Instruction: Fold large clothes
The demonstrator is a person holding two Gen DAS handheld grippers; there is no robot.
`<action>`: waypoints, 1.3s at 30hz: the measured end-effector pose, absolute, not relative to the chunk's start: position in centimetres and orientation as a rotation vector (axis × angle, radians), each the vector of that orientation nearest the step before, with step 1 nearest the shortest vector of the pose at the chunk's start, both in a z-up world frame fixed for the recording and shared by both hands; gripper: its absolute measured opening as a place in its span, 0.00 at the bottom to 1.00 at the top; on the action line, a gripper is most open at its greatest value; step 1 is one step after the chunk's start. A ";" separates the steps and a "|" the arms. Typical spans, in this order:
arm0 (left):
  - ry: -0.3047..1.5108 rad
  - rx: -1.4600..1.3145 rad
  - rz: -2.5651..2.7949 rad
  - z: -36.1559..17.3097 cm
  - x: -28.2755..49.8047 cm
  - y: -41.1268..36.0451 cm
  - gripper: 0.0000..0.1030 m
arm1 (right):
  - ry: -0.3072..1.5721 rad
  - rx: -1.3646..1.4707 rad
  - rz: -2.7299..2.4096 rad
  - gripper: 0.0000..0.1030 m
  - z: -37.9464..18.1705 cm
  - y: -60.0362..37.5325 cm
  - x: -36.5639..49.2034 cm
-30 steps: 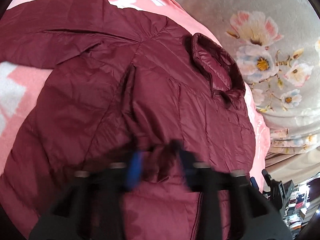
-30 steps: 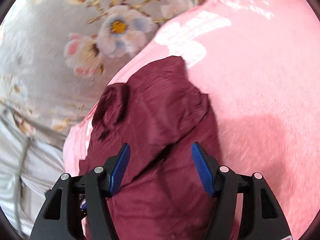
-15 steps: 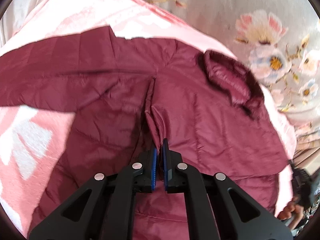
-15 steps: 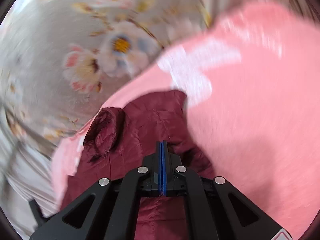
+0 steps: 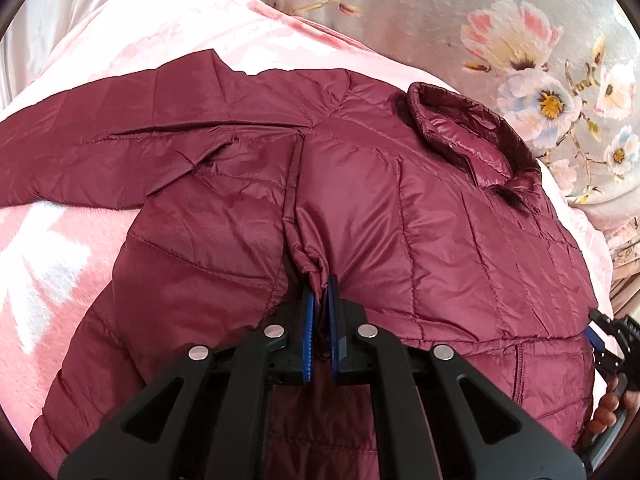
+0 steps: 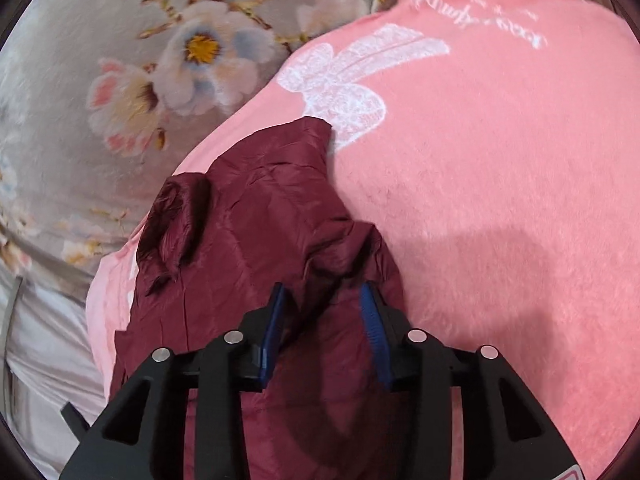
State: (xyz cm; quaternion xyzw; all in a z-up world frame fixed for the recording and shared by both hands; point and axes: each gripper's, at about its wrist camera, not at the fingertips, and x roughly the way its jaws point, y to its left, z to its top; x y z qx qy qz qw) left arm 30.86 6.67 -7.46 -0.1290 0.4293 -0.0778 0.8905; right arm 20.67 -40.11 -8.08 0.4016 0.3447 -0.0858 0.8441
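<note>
A dark red quilted jacket [image 5: 400, 220] lies spread on a pink blanket [image 5: 48, 260], collar [image 5: 460, 128] at the upper right, one sleeve [image 5: 100, 148] stretched out to the left. My left gripper [image 5: 320, 292] is shut on a pinched ridge of jacket fabric near the armpit seam. In the right wrist view the jacket [image 6: 260, 208] lies bunched, its collar [image 6: 176, 216] at the left. My right gripper [image 6: 324, 300] sits low over it, jaws opening, with a fold of fabric bulging loosely between the blue pads [image 6: 372, 320].
A grey floral cover [image 5: 520, 52] borders the blanket along the far side, also in the right wrist view [image 6: 120, 80]. The pink blanket [image 6: 500, 160] stretches bare to the right. The other gripper and a person's fingers [image 5: 608, 408] show at the left view's right edge.
The left gripper has closed on the jacket fabric and kept hold while rolling. The right gripper went from wide open to shut, and now stands partly open again over the jacket.
</note>
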 end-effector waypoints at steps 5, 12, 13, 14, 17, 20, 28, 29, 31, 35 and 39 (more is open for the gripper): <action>0.884 -0.274 -0.169 -7.5 30.8 6.8 0.06 | 0.619 0.892 -0.158 0.04 -6.7 -42.2 21.4; 0.878 -0.225 -0.148 -7.3 30.8 6.1 0.06 | 0.701 0.425 -0.459 0.00 -6.0 -39.6 21.6; 0.878 -0.222 -0.146 -7.3 30.8 6.1 0.06 | 0.810 0.438 -0.456 0.00 -8.2 -40.1 22.6; 0.877 -0.221 -0.146 -7.3 30.7 6.1 0.06 | 0.791 0.500 -0.436 0.00 -8.6 -41.0 22.2; 0.877 -0.221 -0.147 -7.3 30.7 6.1 0.06 | 0.680 0.551 -0.464 0.00 -6.1 -41.8 19.8; 0.875 -0.212 -0.143 -7.2 30.7 6.0 0.06 | 0.636 0.489 -0.359 0.00 -3.1 -38.9 19.3; 0.874 -0.219 -0.148 -7.3 30.7 6.1 0.06 | 0.787 0.343 0.026 0.00 -2.6 -24.2 24.5; 0.874 -0.223 -0.150 -7.3 30.7 6.1 0.06 | 0.813 0.317 0.045 0.00 -3.3 -22.5 25.1; 0.876 -0.227 -0.153 -7.3 30.7 6.2 0.06 | 0.851 0.281 0.056 0.00 -4.6 -20.6 25.9; 0.875 -0.240 -0.159 -7.3 30.6 6.3 0.07 | 0.894 0.258 0.039 0.00 -7.1 -19.8 26.8; 0.875 -0.249 -0.164 -7.3 30.6 6.4 0.07 | 0.867 0.206 0.018 0.00 -7.3 -19.1 26.3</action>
